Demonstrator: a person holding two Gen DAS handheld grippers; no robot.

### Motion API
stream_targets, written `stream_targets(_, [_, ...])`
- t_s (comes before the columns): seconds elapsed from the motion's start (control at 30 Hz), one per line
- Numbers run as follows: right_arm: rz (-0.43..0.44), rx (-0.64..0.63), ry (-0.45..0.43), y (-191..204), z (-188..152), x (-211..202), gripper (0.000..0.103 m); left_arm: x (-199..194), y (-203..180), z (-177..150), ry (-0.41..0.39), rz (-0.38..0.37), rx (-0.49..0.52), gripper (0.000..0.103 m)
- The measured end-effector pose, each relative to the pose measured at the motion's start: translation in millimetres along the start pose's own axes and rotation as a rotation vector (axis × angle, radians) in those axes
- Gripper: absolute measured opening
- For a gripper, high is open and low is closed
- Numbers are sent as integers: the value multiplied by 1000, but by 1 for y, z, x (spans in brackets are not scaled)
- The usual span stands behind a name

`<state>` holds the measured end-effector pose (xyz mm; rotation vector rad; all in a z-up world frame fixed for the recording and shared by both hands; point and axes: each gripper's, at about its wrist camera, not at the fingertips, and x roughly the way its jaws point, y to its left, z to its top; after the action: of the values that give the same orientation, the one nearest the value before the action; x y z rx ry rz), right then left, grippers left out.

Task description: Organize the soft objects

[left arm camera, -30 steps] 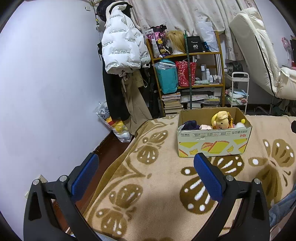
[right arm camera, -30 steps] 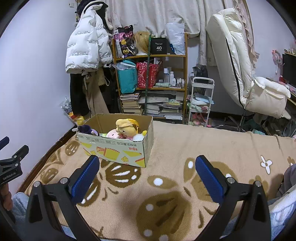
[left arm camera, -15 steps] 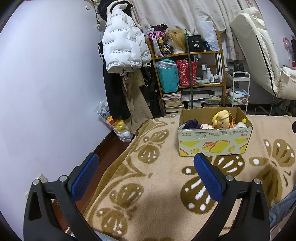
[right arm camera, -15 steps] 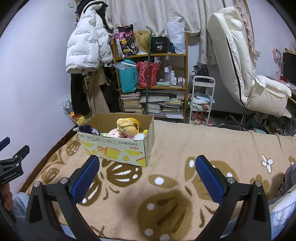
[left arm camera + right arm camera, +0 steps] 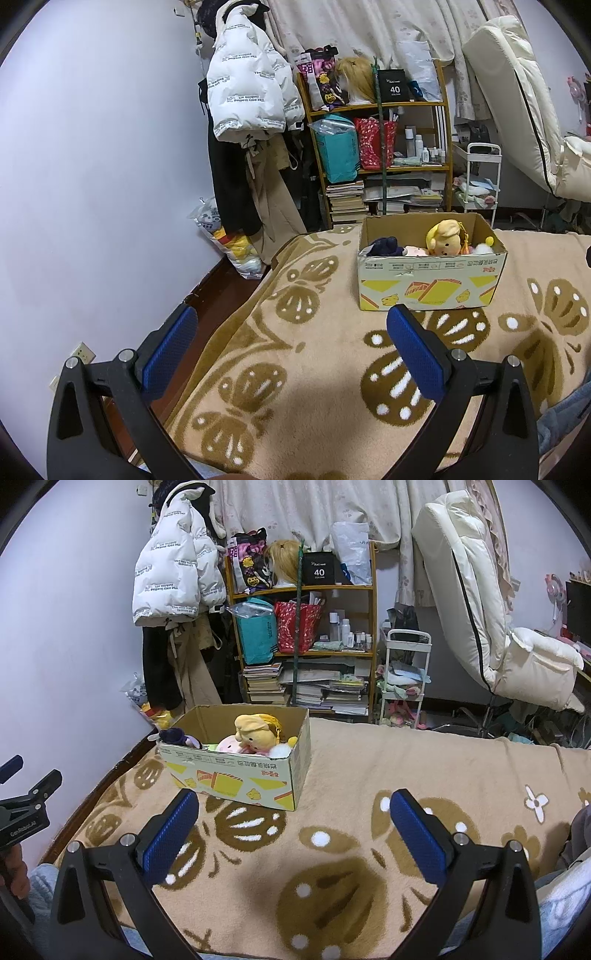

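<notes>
Both claws, left [image 5: 291, 332] and right [image 5: 293, 816], spread wide, empty, hovering low over the blanket [image 5: 369, 768]. Box [image 5: 236, 775] on the bed ahead, well apart from both, holding the toys: yellow doll [image 5: 255, 731], dark plush [image 5: 175, 735], pink one [image 5: 228, 745]. Over the last second, only slight view drift. No loose toys visible; sorting looks about finished.

The blanket [image 5: 369, 760] is fuzzy cloth. The box [image 5: 236, 771] is brown cardboard, matt, with printed paper sides. The toys [image 5: 255, 734] inside are soft plush. The shelf [image 5: 303, 587] is smooth wood. The jacket [image 5: 243, 99] is puffy and a bit shiny.
</notes>
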<state>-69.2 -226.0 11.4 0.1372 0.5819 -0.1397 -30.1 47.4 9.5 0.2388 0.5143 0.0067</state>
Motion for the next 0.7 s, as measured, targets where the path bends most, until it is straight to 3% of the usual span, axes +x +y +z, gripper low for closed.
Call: stream_targets(0.7, [-3, 0, -4, 2, -1, 0, 103, -3, -5, -2, -5, -5, 17, 101])
